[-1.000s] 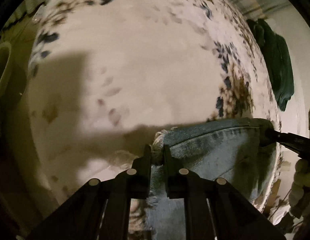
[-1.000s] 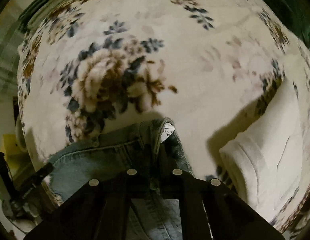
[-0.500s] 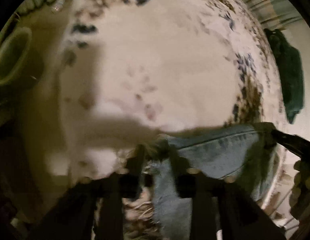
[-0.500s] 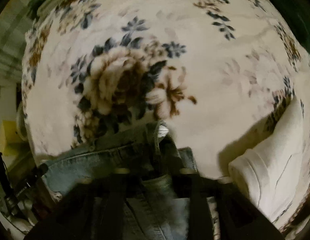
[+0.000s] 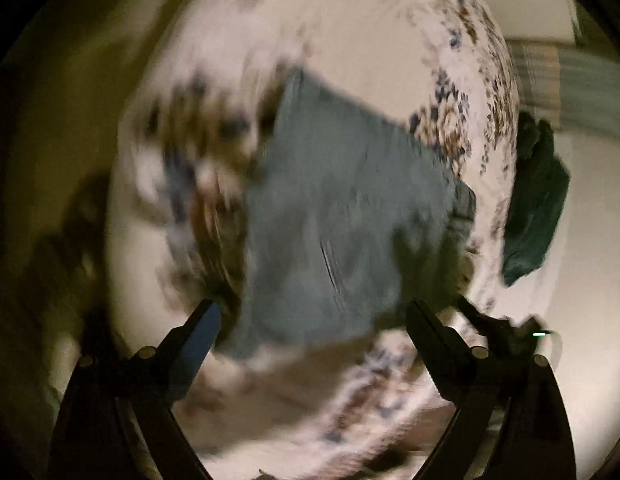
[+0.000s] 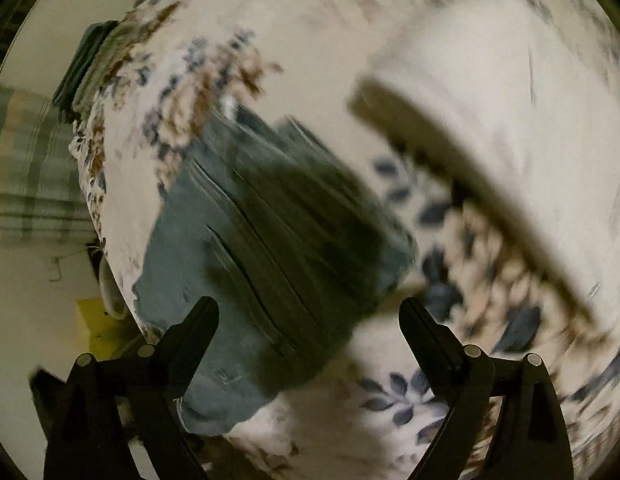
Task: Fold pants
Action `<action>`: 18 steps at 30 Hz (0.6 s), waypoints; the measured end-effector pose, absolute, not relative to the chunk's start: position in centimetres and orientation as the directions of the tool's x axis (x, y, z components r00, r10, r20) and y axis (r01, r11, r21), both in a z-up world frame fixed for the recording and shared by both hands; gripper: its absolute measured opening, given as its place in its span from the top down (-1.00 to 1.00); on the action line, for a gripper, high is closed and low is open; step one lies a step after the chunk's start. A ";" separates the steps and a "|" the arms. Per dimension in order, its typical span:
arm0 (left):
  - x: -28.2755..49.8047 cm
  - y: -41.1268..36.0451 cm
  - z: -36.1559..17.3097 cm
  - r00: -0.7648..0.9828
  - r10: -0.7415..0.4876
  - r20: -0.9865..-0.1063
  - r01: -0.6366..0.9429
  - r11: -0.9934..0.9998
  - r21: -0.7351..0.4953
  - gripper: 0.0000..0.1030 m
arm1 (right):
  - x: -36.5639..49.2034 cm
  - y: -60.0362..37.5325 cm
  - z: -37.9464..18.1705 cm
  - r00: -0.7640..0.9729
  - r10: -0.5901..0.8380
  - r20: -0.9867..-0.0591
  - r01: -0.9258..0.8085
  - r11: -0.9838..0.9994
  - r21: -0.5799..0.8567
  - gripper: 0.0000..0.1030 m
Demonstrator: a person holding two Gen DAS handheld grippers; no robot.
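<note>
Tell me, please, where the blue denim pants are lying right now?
In both wrist views the blue denim pants lie on the floral bedspread, ahead of both open jaws, left of the white folded cloth.

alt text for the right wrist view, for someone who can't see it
Folded blue jeans lie on a floral bedspread, seen past the open, empty right gripper. A white pillow lies to the right; the picture is motion-blurred.

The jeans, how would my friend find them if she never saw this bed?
Look at the big flowery blanket that covers the bed. Near its middle lies a flat blue folded bundle, the jeans, just ahead of the open right gripper. The white folded cloth beside them is pale and plain, and the dark green cloth sits off the blanket's edge; only the jeans are blue denim with stitched seams.
</note>
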State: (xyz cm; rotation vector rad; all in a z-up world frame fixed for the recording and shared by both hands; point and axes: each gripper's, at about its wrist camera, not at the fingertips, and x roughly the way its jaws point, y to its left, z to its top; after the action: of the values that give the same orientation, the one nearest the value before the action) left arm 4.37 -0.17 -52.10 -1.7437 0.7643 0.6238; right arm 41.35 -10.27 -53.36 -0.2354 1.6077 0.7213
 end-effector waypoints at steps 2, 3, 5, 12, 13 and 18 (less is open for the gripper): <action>4.7 -2.6 -53.7 0.695 -0.205 -0.689 -0.715 -0.294 -0.634 -0.83 | 41.3 -11.5 -55.2 -0.214 0.282 -0.935 -0.495 0.794 0.353 -0.81; 4.9 -3.5 -54.3 0.710 -0.210 -0.672 -0.699 -0.327 -0.636 -0.83 | 41.4 -11.9 -56.1 -0.229 0.301 -0.926 -0.473 0.797 0.376 -0.81; 5.2 -5.3 -56.3 0.734 -0.209 -0.646 -0.666 -0.409 -0.624 -0.83 | 41.7 -12.6 -57.5 -0.239 0.325 -0.915 -0.449 0.799 0.400 -0.81; 6.3 -7.4 -61.6 0.792 -0.115 -0.600 -0.527 -0.625 -0.576 -0.83 | 42.8 -13.5 -59.9 -0.280 0.398 -0.874 -0.378 0.791 0.482 -0.81; 6.3 -7.2 -61.9 0.795 -0.097 -0.599 -0.507 -0.649 -0.567 -0.83 | 43.0 -13.5 -60.1 -0.281 0.414 -0.866 -0.367 0.787 0.495 -0.81; 5.8 -5.3 -61.7 0.789 -0.011 -0.614 -0.424 -0.733 -0.532 -0.83 | 44.0 -12.7 -60.6 -0.273 0.505 -0.819 -0.306 0.761 0.572 -0.40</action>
State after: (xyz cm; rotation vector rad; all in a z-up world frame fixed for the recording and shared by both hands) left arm 5.79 -5.26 -61.67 -2.2892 0.3203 0.7799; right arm 43.99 -12.72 -60.57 0.1600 1.6754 0.7851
